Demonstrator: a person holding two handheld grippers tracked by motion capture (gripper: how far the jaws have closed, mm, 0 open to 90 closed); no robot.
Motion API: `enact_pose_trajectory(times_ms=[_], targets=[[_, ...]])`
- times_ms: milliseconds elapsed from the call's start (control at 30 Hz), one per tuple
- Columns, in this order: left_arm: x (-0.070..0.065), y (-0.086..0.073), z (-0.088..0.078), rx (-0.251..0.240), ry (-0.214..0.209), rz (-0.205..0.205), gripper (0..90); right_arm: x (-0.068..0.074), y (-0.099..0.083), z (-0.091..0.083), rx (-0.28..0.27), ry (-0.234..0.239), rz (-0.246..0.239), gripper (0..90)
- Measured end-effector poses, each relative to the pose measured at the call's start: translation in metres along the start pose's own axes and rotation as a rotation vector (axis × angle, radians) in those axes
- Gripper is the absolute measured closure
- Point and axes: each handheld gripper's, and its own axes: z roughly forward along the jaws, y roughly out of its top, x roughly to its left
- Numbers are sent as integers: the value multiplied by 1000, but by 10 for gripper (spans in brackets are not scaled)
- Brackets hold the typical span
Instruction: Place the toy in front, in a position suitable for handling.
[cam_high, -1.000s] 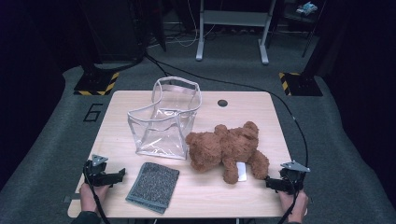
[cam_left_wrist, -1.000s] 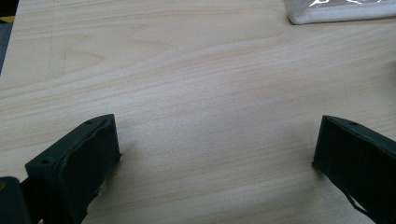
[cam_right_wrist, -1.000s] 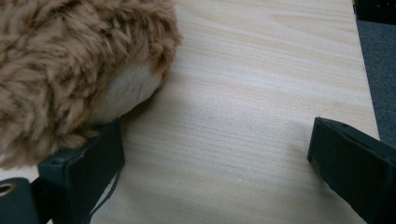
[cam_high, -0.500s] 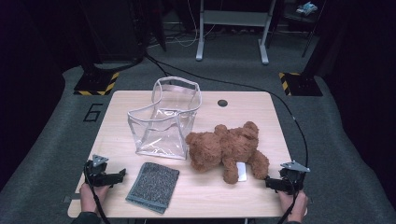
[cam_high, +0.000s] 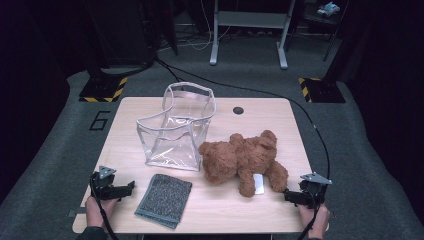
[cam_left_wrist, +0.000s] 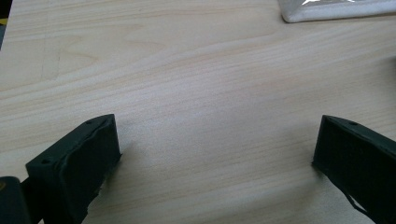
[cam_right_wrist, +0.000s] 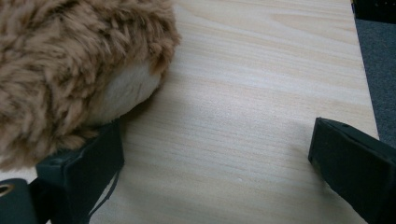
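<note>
Fingers of the right gripper (cam_high: 291, 196) stand spread beside the teddy bear's (cam_high: 241, 157) foot; the left gripper (cam_high: 127, 188) gapes over bare bench (cam_high: 125, 130).

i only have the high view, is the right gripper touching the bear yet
Observer: Right gripper view: the right gripper stands open, and one jaw sits against the fur of the teddy bear.
Operator: anything between the jaws
Observer: Only bare table; the bear's pale foot pad is beside that jaw, not between them.
Operator: and the left one
Observer: Left gripper view: the left gripper is open over bare wood, with a corner of the clear bag at the top edge.
</note>
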Motion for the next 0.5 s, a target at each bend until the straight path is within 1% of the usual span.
enact_pose_trajectory(times_ms=[267, 367, 400, 467, 500], targets=[[0, 0, 0, 1, 0, 4, 0, 0, 0, 0, 1, -1, 2, 25], [0, 0, 0, -7, 0, -3, 17, 0, 0, 0, 0, 0, 2, 25], [0, 0, -2, -23, 2, -2, 24, 0, 0, 0, 1, 0, 2, 25], [0, 0, -2, -20, -2, 1, 27, 0, 0, 0, 1, 0, 2, 25], [0, 0, -2, -27, -5, 5, 22, 0, 0, 0, 1, -1, 2, 25]])
